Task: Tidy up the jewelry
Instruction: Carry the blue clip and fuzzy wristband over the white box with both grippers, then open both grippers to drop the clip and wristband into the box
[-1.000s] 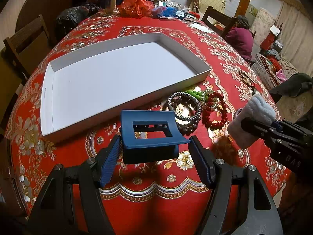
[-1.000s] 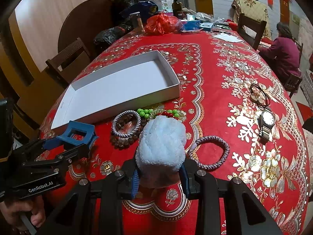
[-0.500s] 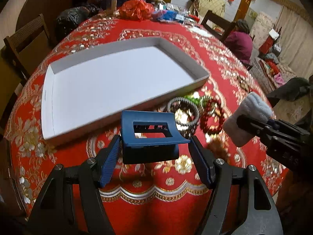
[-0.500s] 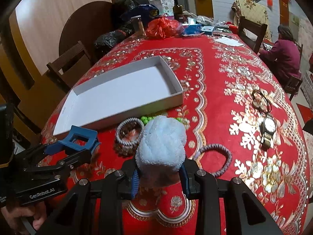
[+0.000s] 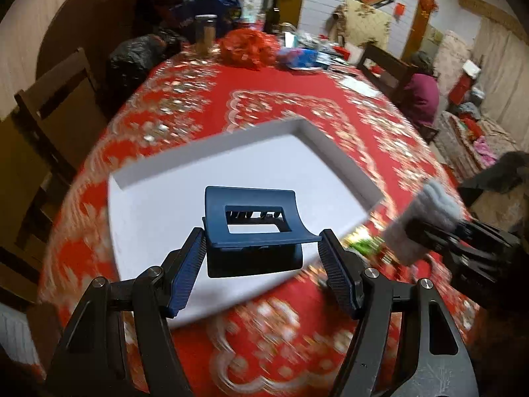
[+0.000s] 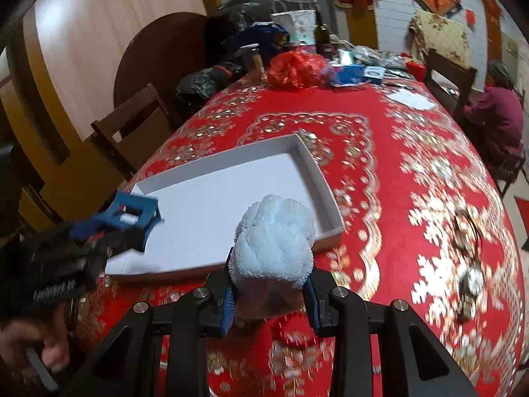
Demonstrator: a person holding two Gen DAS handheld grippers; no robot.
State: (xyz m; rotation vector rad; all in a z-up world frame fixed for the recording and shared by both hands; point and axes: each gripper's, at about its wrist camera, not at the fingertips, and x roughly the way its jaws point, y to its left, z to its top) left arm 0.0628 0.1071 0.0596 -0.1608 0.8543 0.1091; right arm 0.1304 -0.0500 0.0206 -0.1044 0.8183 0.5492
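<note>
Left wrist: beads (image 5: pixel 363 244) blurred behind tongs (image 5: pixel 263 254)

1. One white tray (image 6: pixel 330 195) is seen on the counter (image 6: pixel 380 152)
2. One blue hair claw (image 5: pixel 254 228) is counted
3. One fluffy pale-blue scrunchie (image 6: pixel 274 248) is counted
4. One wristwatch (image 6: pixel 469 281) is seen, blurred
5. Two grippers are counted: left gripper (image 5: pixel 261 271), right gripper (image 6: pixel 269 301)

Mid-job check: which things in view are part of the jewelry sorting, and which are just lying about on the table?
Job:
- dark blue plastic hair claw in left gripper
- fluffy pale blue scrunchie in right gripper
- shallow white cardboard tray
- wristwatch, blurred

Lying about:
- crumpled red plastic bag
- dark glass bottle
- black bags
</note>
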